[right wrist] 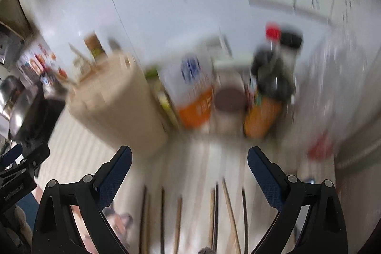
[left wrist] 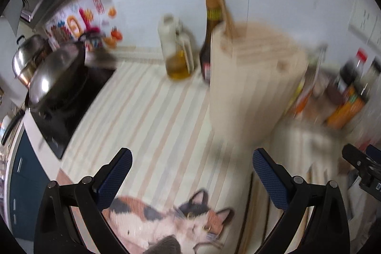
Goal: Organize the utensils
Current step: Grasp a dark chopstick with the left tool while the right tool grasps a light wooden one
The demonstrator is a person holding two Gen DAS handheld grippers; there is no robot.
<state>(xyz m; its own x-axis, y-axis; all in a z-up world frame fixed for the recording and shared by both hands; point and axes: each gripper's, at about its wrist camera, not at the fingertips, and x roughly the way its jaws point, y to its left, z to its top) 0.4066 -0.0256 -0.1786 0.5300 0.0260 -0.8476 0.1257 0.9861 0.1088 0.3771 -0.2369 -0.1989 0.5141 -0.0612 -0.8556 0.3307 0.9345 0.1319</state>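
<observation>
The counter (right wrist: 202, 158) carried a tall wooden holder (right wrist: 119, 99) w/ chopsticks (right wrist: 228, 206) loose in front. Both jaws gaped, nothing between: left hand-held gripper (left wrist: 191, 166), right hand-held gripper (right wrist: 189, 164). Sticks looked light, stiff, slick (prob. roll easily); best pinched mid-shaft, crosswise.

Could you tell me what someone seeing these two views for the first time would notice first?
The tall beige wooden utensil holder stands mid-counter on the striped mat, with a few chopsticks already poking from its top. In the right wrist view, loose chopsticks lie on the mat between the open fingers of the right gripper. A calico cat print fills the near edge below the left gripper.
</observation>
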